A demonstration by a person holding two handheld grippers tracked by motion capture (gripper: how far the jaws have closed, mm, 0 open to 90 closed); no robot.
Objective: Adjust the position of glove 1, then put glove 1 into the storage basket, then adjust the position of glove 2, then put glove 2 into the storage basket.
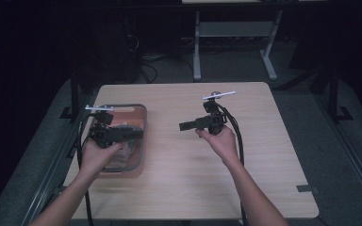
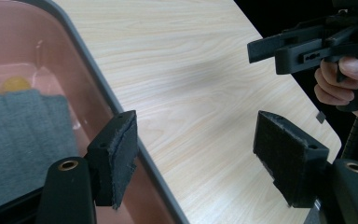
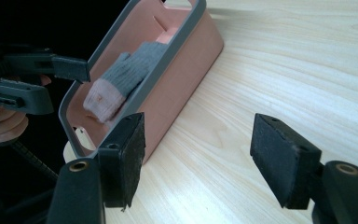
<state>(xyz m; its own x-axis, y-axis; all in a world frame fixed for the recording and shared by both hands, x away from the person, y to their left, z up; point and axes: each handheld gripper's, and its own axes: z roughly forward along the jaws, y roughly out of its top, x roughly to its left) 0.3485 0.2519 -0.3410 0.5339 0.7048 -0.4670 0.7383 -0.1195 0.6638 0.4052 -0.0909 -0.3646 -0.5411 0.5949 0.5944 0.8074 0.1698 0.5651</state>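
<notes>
Near the left edge of the pale wood-grain worktop (image 1: pixel 184 155) sat a pink plastic basket with a grey rim (image 1: pixel 142 123), holding a grey knitted sock with a pale pink toe (image 3: pixel 121 81); two small yellow items, too blurred to identify, lay beyond it in the left gripper view. Over the basket's right part a person's left hand (image 1: pixel 95 156) held the black left gripper (image 2: pixel 193 158), its jaws spread wide apart with nothing between them, one jaw above the basket's inside, the other above bare wood. Toward the worktop's middle, well apart from the basket, the right hand (image 1: pixel 222 140) held the black right gripper (image 3: pixel 198 158) above the surface, pointing left toward the basket, its jaws likewise parted and empty. Cables (image 1: pixel 239 136) trailed from it toward the near edge.
</notes>
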